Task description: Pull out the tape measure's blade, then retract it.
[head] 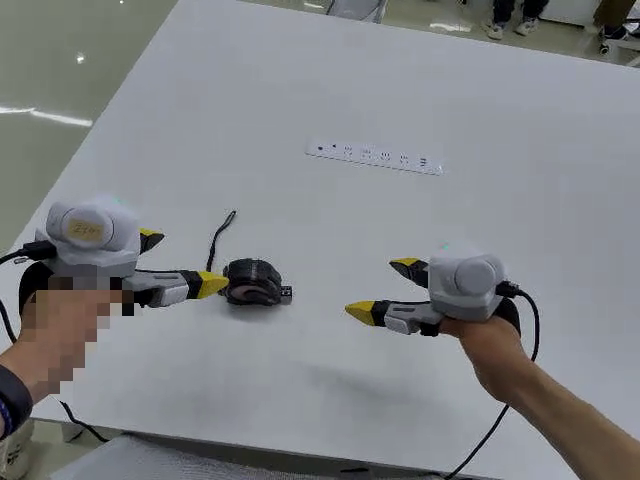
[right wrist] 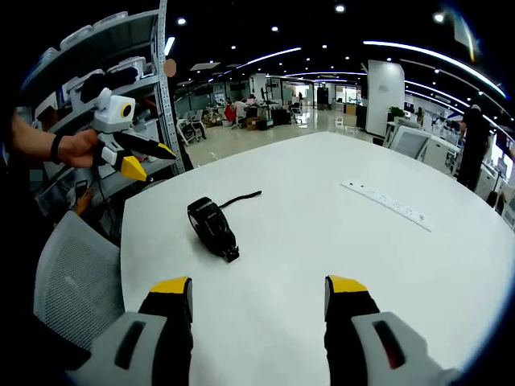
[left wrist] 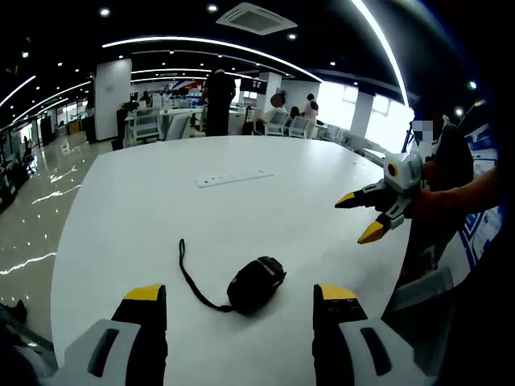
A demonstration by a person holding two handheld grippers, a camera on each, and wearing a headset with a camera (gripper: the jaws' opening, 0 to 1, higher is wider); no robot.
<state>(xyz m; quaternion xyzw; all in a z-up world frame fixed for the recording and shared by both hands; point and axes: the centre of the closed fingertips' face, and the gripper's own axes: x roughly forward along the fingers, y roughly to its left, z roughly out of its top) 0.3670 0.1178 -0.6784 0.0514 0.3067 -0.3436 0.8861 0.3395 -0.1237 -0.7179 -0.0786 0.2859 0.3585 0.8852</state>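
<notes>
Your left gripper (head: pixel 185 260), jaws spread, sits nearest | black round tape measure (head: pixel 253 281) just ahead, blade tab (head: pixel 286 293) toward your spread-jawed right gripper (head: pixel 378 286).

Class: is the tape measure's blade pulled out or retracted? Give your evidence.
Retracted: the tape measure shows just a short tip at its mouth, with no blade lying along the table.

Handheld pair, left gripper (head: pixel 186 261) and right gripper (head: pixel 378 287): pale grey rounded housings (head: pixel 470 275), black jaws tipped yellow, black cable (head: pixel 527 330) from each; yellowish label (head: pixel 87 230) on left housing; dark band (head: pixel 8 400) on left wrist.
</notes>
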